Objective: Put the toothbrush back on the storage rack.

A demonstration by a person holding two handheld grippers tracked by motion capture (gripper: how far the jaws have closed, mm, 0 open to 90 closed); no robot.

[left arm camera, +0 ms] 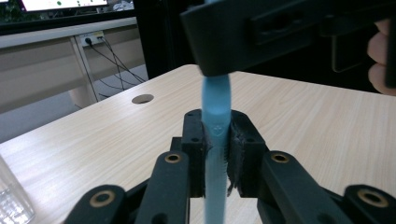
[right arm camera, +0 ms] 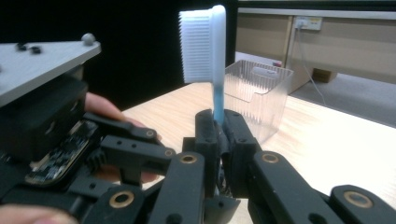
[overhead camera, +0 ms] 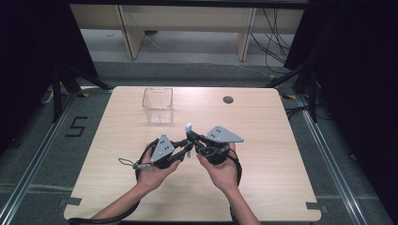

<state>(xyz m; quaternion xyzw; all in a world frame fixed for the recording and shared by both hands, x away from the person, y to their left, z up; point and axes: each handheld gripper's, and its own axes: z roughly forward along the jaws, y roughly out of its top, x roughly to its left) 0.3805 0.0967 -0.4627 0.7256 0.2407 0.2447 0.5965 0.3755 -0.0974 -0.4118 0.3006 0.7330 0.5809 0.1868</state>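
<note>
While clamped by both grippers at once, held upright above the table (overhead camera: 263,187), just in front of the clear container (overhead camera: 158,105): the blue toothbrush (right arm camera: 215,56), white bristle head uppermost; left gripper (left arm camera: 216,154) shut on the lower handle, pads pressed to either side of it, with no slack visible; right gripper (right arm camera: 219,140) likewise closed on the handle, nearer the neck, just below the head; both hands meeting near the middle of the table, jaws angled toward each other. Judged as mid-handover, lift already done; not yet released by either side; not yet carried to the container, which stands empty and upright a short way beyond. Left to do, probably: loosening one grip, then lowering the brush into the container.
</note>
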